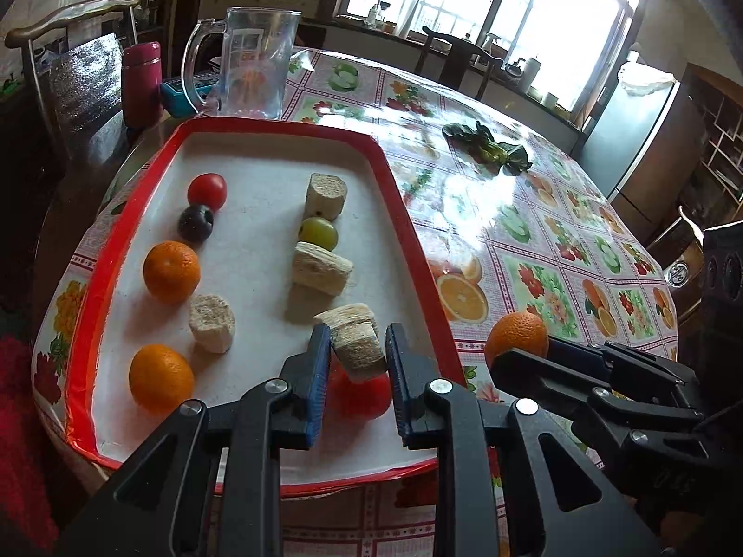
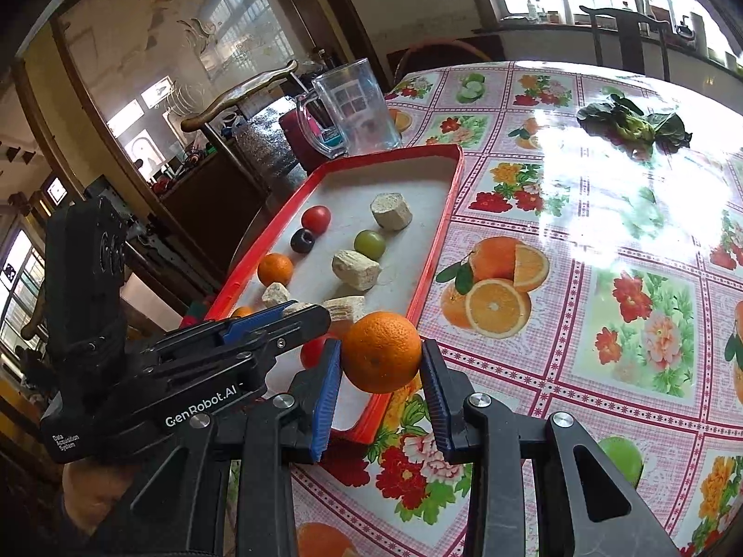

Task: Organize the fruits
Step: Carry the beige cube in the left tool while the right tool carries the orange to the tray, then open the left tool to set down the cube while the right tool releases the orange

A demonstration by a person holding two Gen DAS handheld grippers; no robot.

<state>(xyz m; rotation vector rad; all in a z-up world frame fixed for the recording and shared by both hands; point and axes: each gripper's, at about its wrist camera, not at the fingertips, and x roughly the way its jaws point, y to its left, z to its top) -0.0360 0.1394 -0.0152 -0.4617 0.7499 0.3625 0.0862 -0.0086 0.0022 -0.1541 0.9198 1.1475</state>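
Cob chunk (image 1: pixel 358 348) tilted, long axis aslant.

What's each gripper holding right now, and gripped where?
Left gripper pinches a pale, fibrous cut chunk by its sides, over the red-rimmed tray. Right gripper clamps a round orange across its middle, beside the tray's edge.

Both cameras look steeply down along their own fingers, close above the near end of the red tray (image 1: pixel 399 195). The left wrist view sits over the tray's near edge, facing along its length toward the glass mug (image 1: pixel 253 65). The right wrist view sits just right of the tray (image 2: pixel 432 250), facing the same way. Both views share the tray, the mug and the leafy greens (image 2: pixel 631 123).
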